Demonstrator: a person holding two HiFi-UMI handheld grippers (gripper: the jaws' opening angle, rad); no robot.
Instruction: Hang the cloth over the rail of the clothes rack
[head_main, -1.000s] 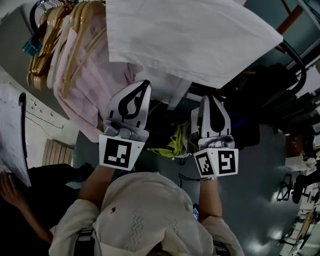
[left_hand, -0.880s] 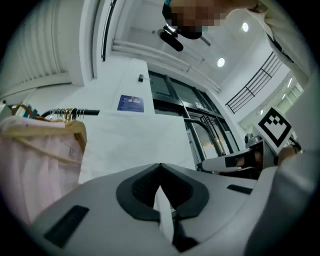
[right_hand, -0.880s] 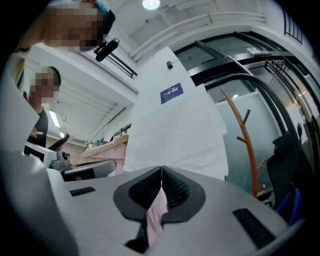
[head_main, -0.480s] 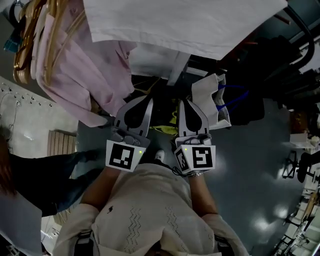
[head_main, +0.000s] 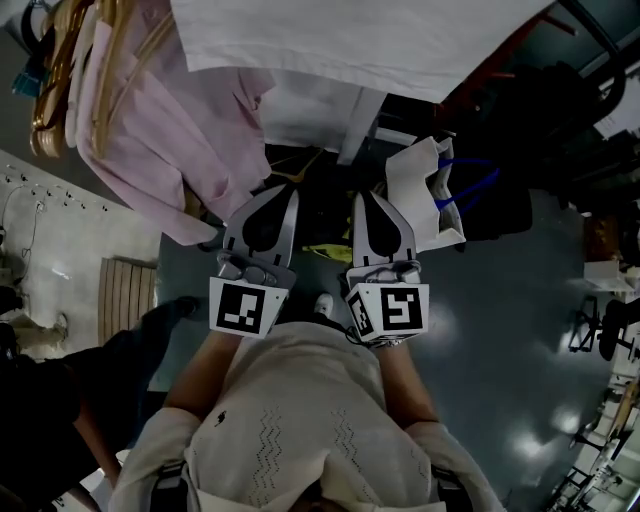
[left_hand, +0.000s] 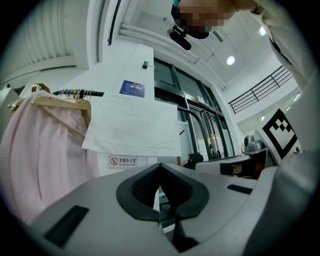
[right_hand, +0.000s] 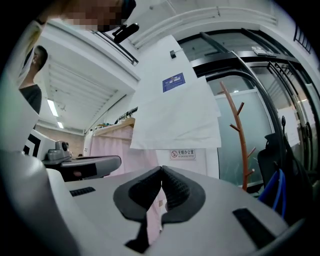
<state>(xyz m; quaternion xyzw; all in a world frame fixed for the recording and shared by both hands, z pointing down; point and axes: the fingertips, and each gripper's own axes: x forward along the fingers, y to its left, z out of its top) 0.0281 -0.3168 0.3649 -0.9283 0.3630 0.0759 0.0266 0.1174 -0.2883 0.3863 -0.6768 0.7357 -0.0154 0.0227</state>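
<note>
Cloth (head_main: 370, 45) draped over rail (left_hand: 95, 93), nothing held.
Left hand-held gripper (head_main: 288, 192) and right hand-held gripper (head_main: 362, 197) fully closed, empty, below it; uneven drape may slide off.

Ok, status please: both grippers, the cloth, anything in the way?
Left gripper shut, empty; right gripper shut, empty. White cloth hangs on the rack, free of both grippers. Pink garment beside it, not blocking.

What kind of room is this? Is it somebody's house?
Probably an office or workroom, not a house. There's a no-smoking sign on the wall, a wheeled chair, and a clothes rack holding pink clothes and a white cloth.
</note>
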